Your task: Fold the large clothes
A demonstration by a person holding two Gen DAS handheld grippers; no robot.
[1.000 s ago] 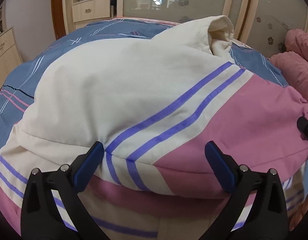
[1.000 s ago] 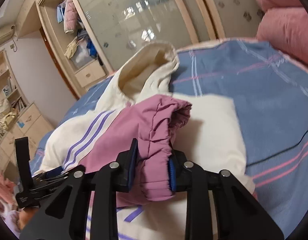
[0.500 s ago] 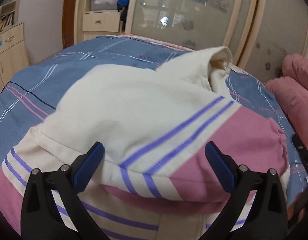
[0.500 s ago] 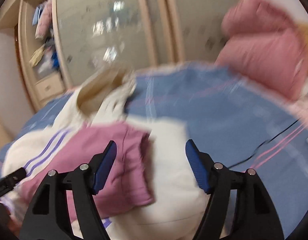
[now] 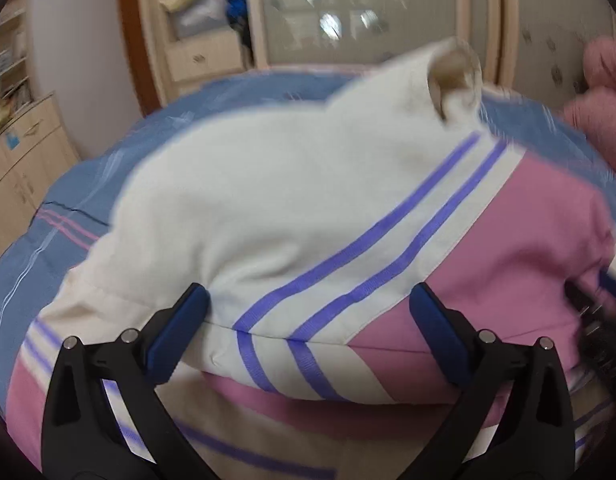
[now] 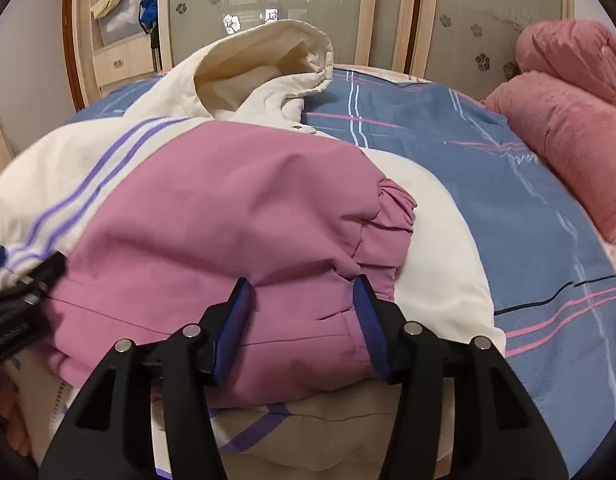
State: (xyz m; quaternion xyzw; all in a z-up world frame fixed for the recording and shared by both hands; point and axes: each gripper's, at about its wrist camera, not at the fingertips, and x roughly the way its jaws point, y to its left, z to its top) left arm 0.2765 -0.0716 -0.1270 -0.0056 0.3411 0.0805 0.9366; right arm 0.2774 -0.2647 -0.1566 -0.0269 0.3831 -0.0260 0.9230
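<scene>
Covering the whole work surface is a blue bedspread [image 6: 488,184] crossed by thin pink, white and dark stripes. Behind the bed stands a pale wooden wardrobe [image 6: 267,8] with frosted glass doors carrying small flower motifs, and beside it an open shelf section [image 5: 203,24] stuffed with clothes above a drawer. A light wood dresser [image 5: 23,160] sits at the left edge of the left wrist view.

One jacket [image 6: 211,216] lies folded on the bedspread, cream with a pink sleeve panel and two purple stripes, its hood [image 6: 267,60] standing up toward the wardrobe. Two pink pillows [image 6: 564,120] are stacked at the right side of the bed. Some pale lettering on the bedspread near the pillows is too faint to read.

The left gripper [image 5: 308,336] has its blue-padded fingers spread wide, one on either side of the folded edge of the jacket, gripping nothing. The right gripper [image 6: 303,320] is parted about halfway, its pads flanking a fold of the pink sleeve without pinching it. Each gripper shows at the edge of the other's view.
</scene>
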